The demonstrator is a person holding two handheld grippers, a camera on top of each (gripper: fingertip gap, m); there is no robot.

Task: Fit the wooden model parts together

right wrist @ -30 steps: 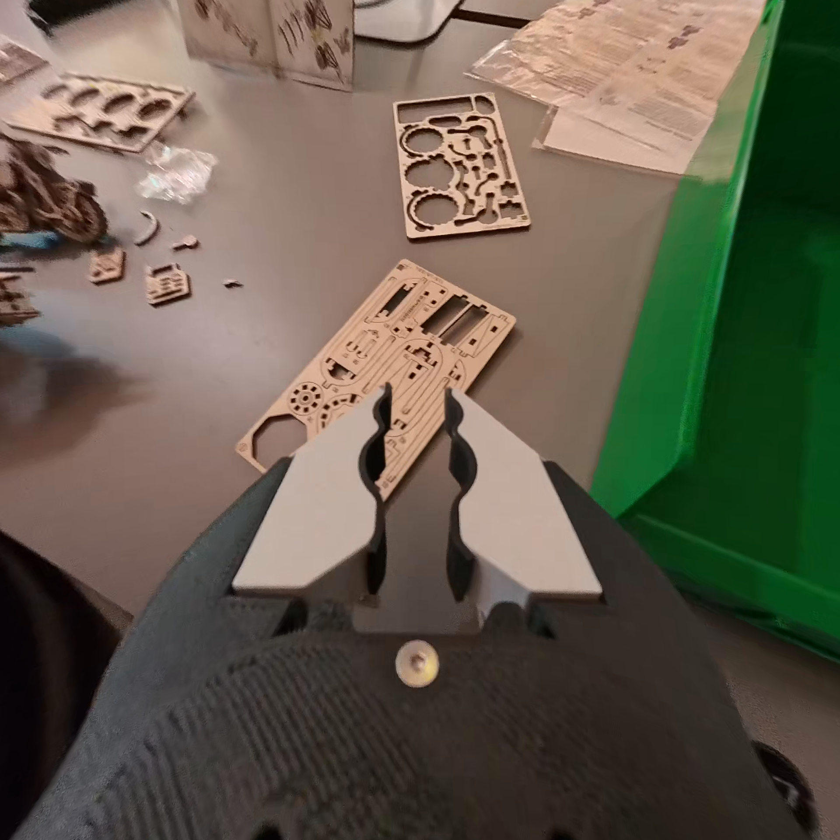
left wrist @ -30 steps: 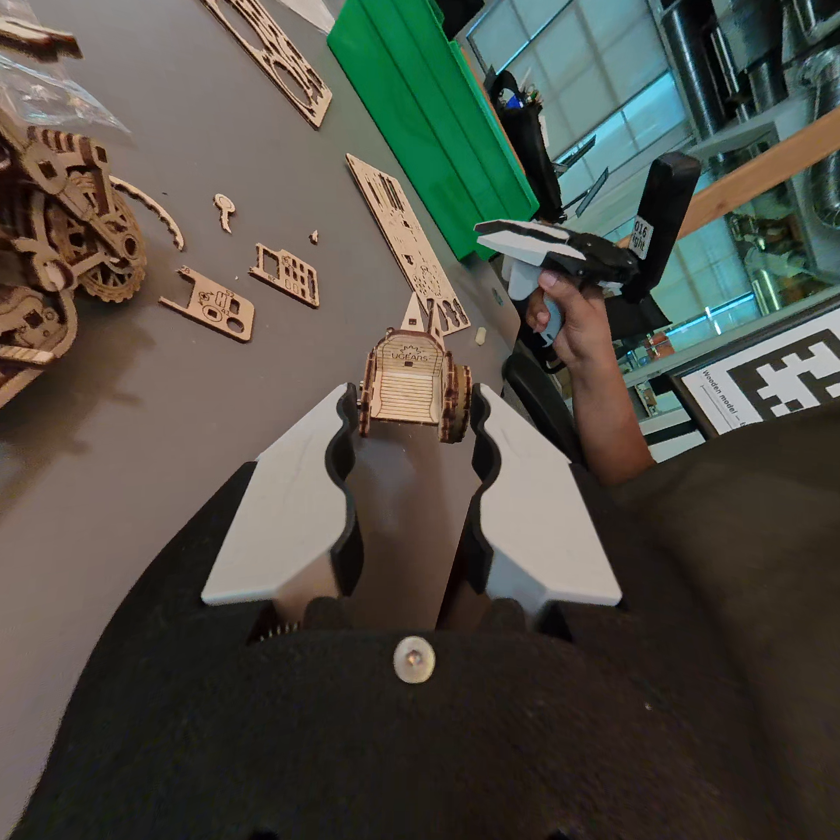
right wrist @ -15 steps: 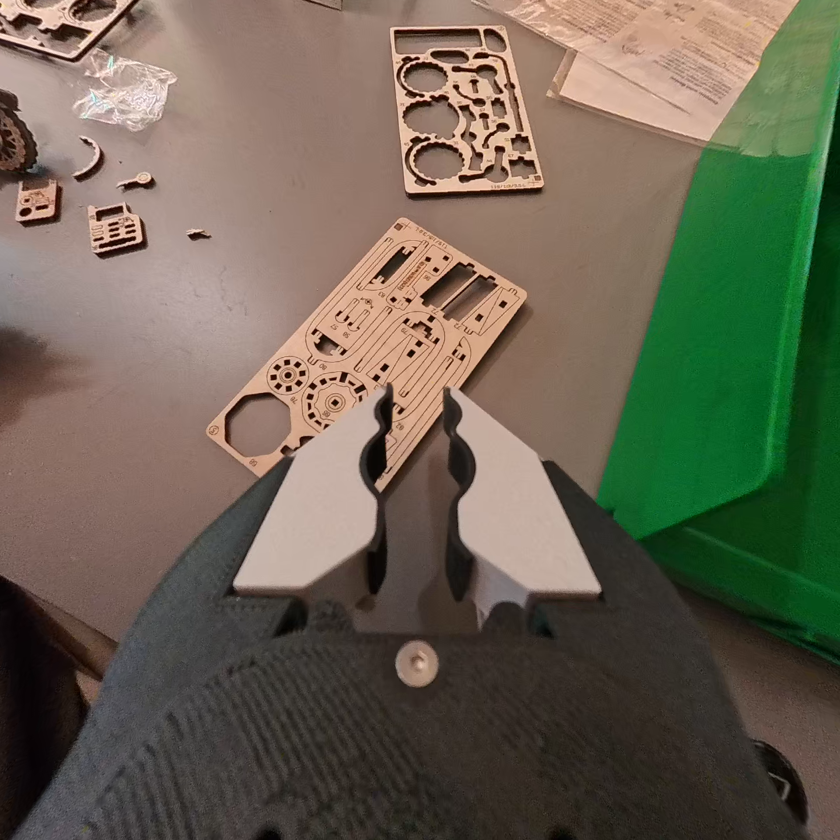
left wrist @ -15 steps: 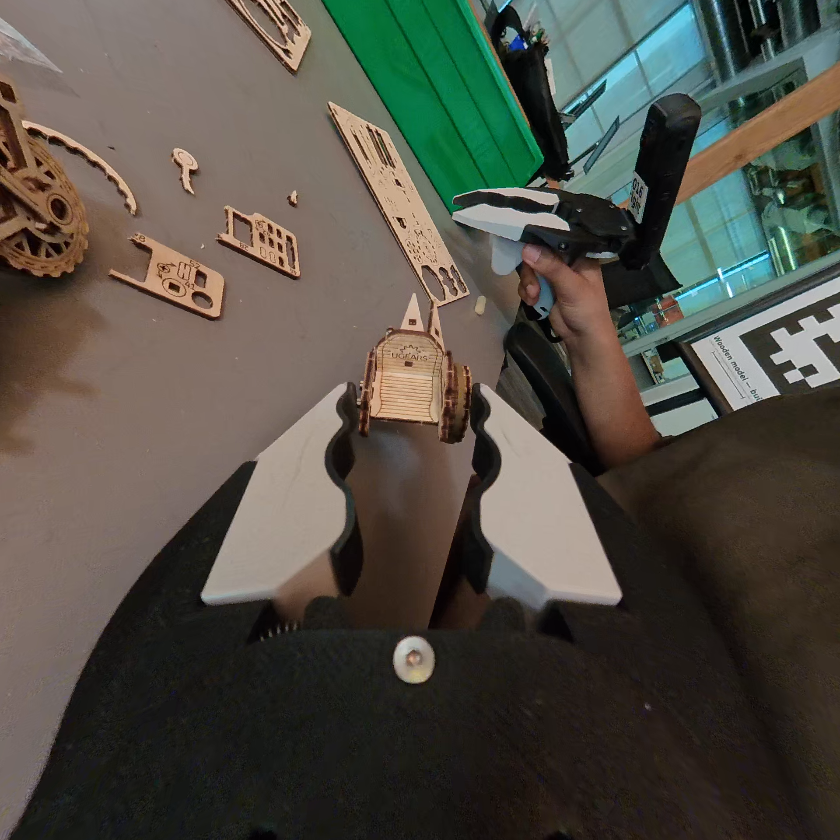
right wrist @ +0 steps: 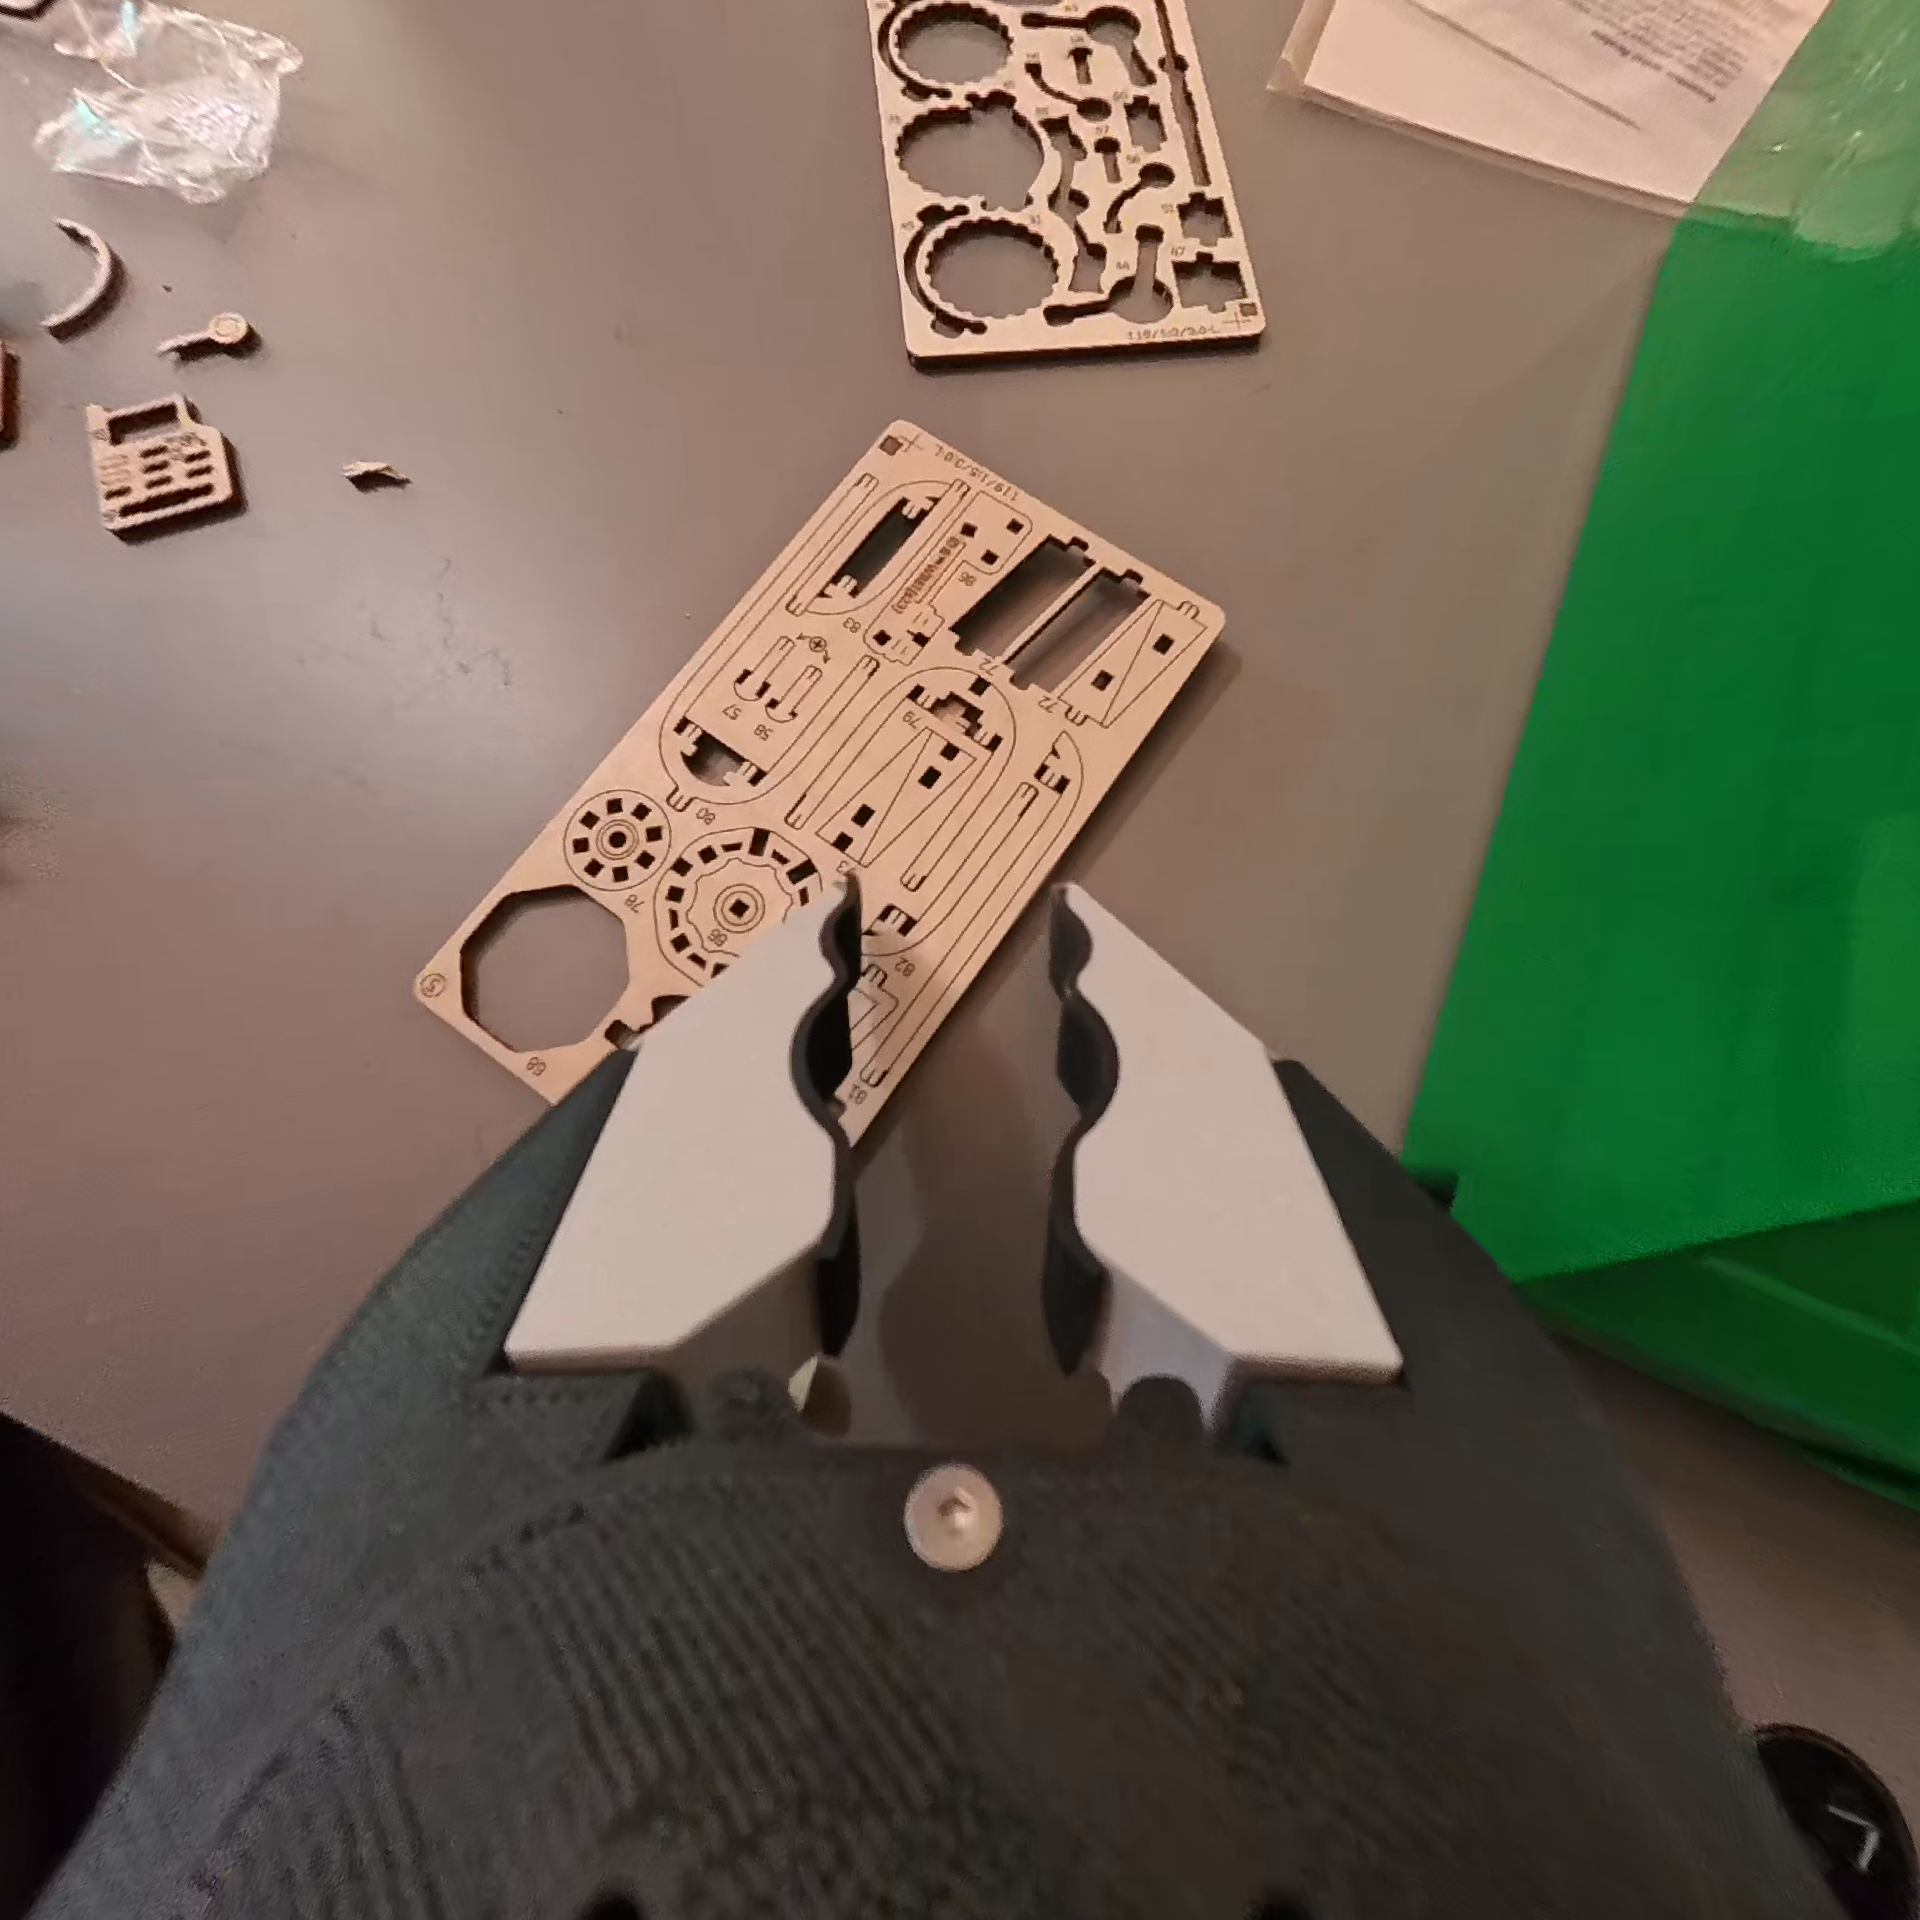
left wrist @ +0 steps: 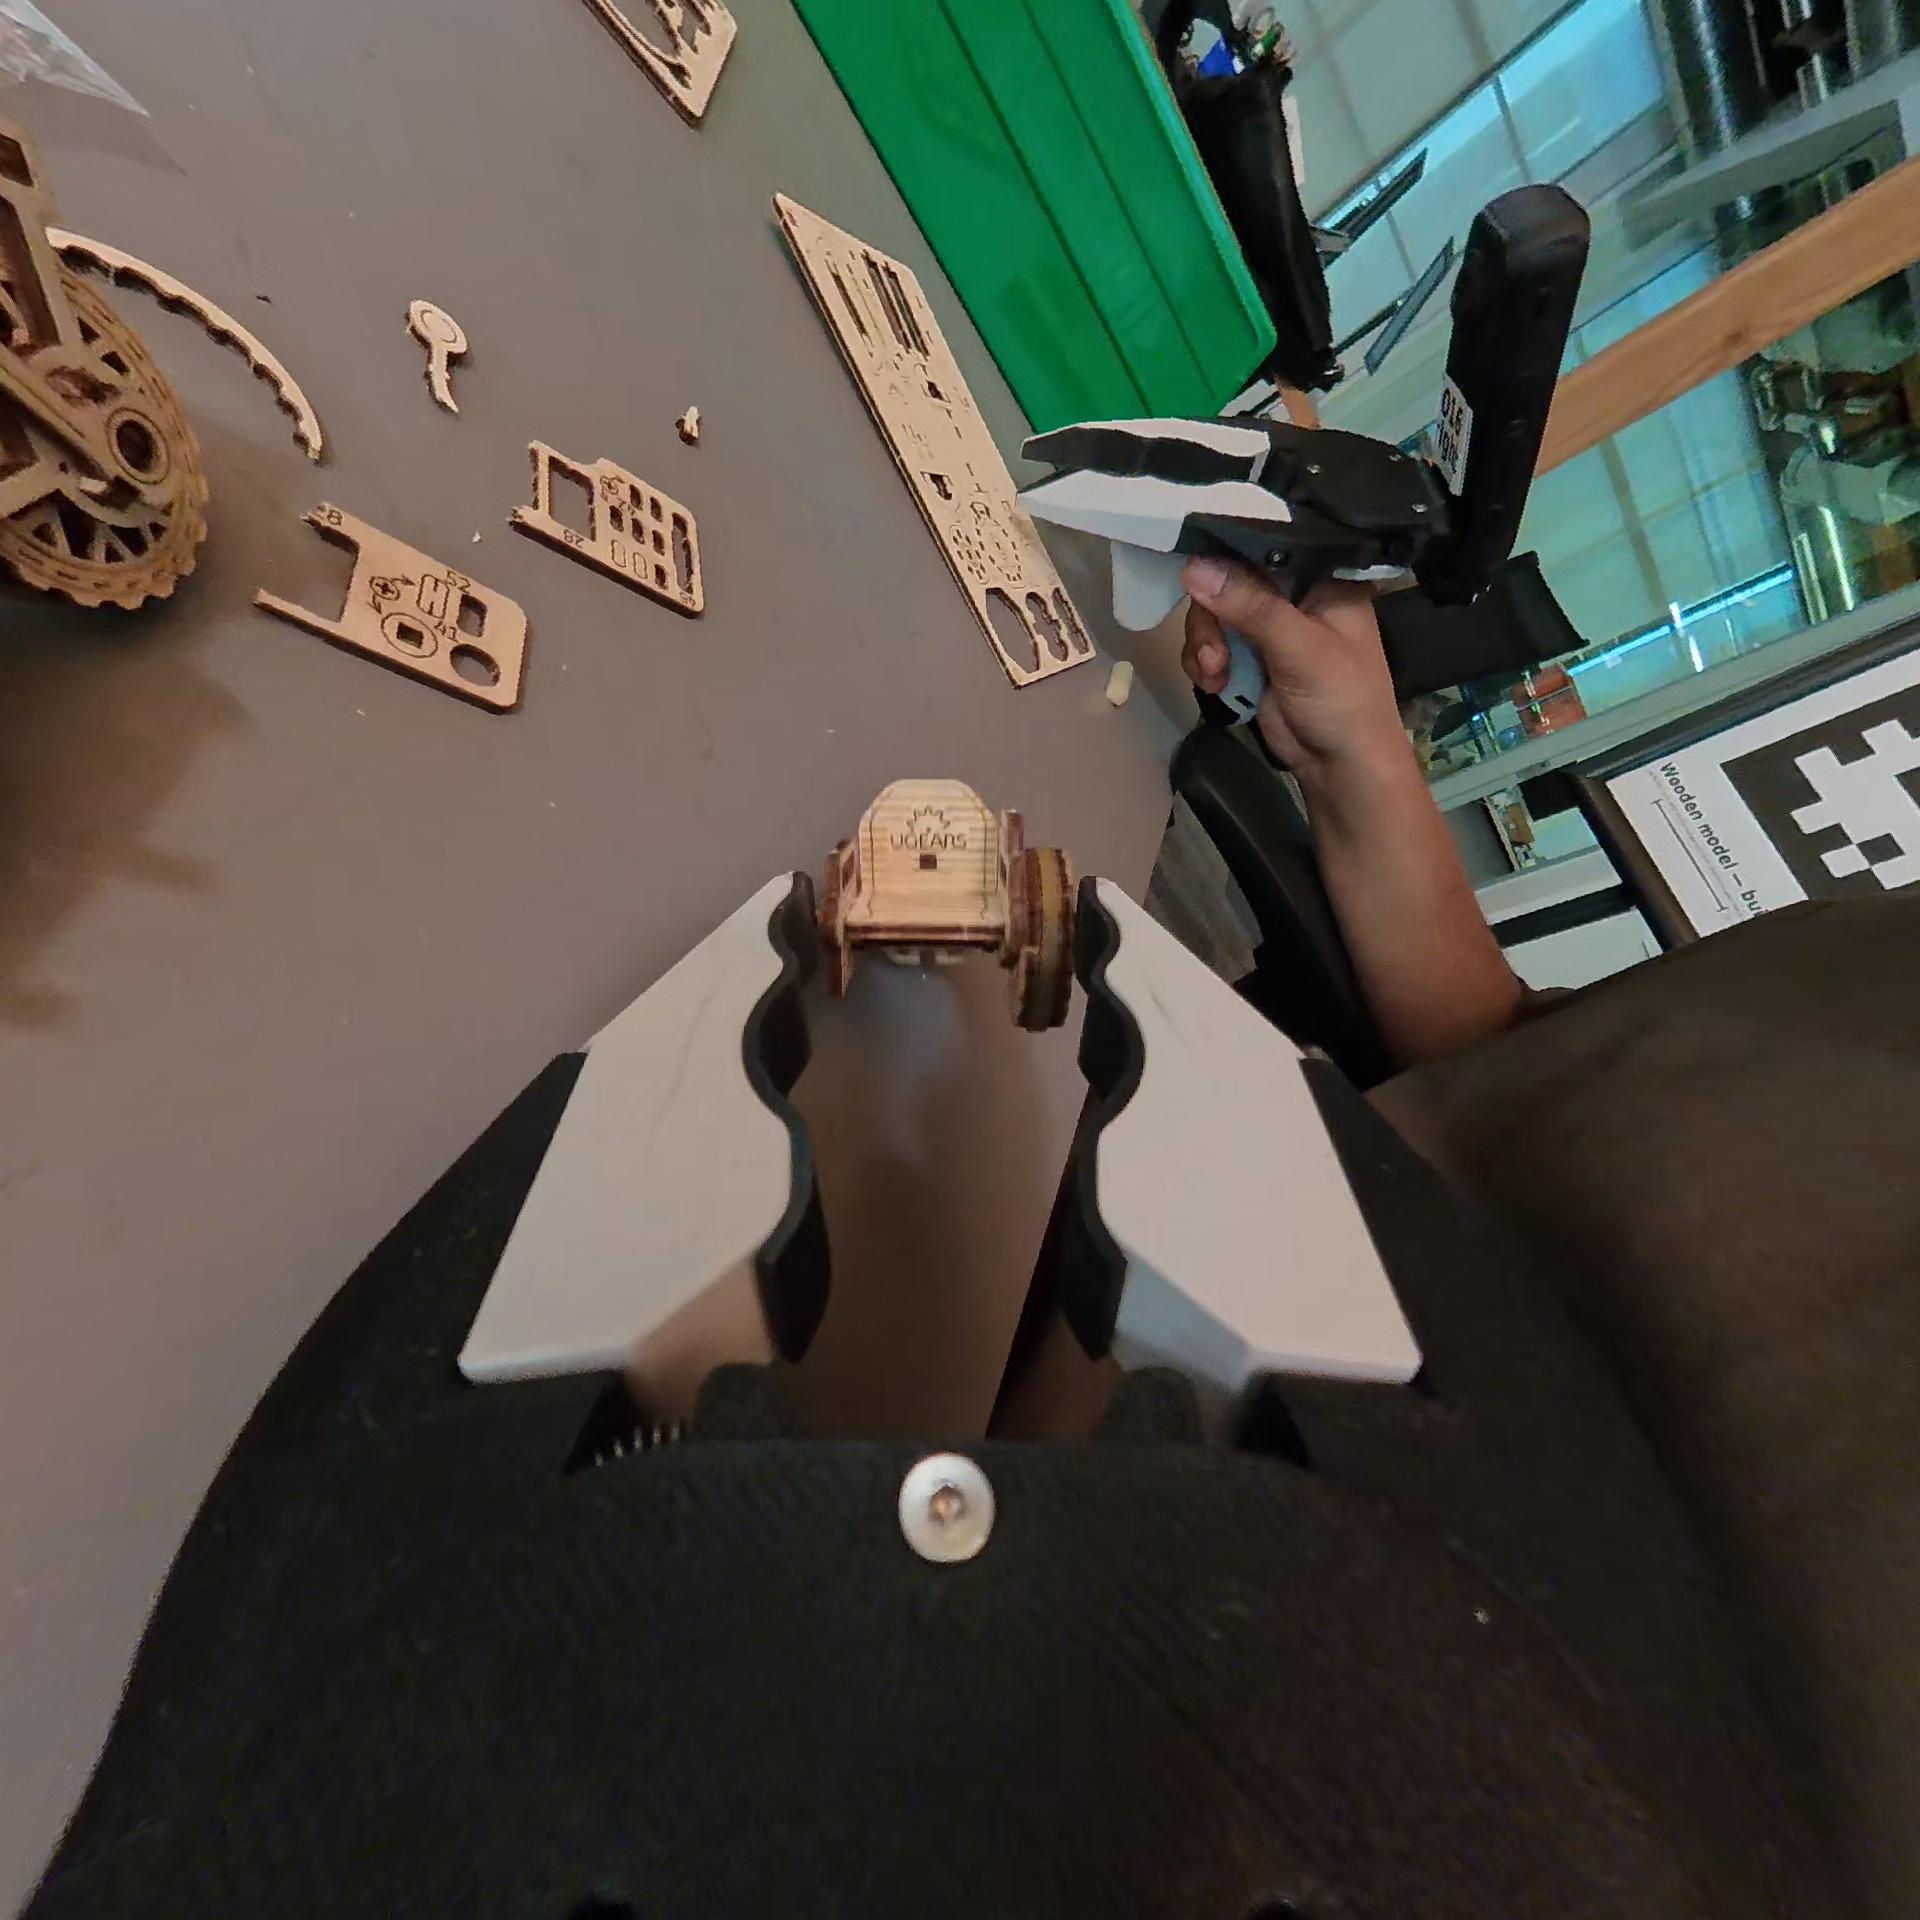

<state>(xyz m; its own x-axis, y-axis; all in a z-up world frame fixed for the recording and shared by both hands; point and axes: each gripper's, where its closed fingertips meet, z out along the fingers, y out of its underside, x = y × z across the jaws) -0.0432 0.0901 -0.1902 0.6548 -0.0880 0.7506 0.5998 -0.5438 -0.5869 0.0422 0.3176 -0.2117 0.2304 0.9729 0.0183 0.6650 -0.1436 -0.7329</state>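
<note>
Left gripper [left wrist: 940, 914]: pinched the small wooden subassembly [left wrist: 940, 883] at the tips, above the table [left wrist: 260, 1039].
Right gripper [right wrist: 951, 925]: spread, empty, over the part sheet [right wrist: 831, 748].
Risk: subassembly likely to twist or slip; shallow tip hold, uneven sides.

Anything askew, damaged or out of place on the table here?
Nothing damaged. The part sheet lies at an angle, near the green bin. Loose wooden bits and a plastic wrapper are scattered about, normal for a build in progress.
</note>
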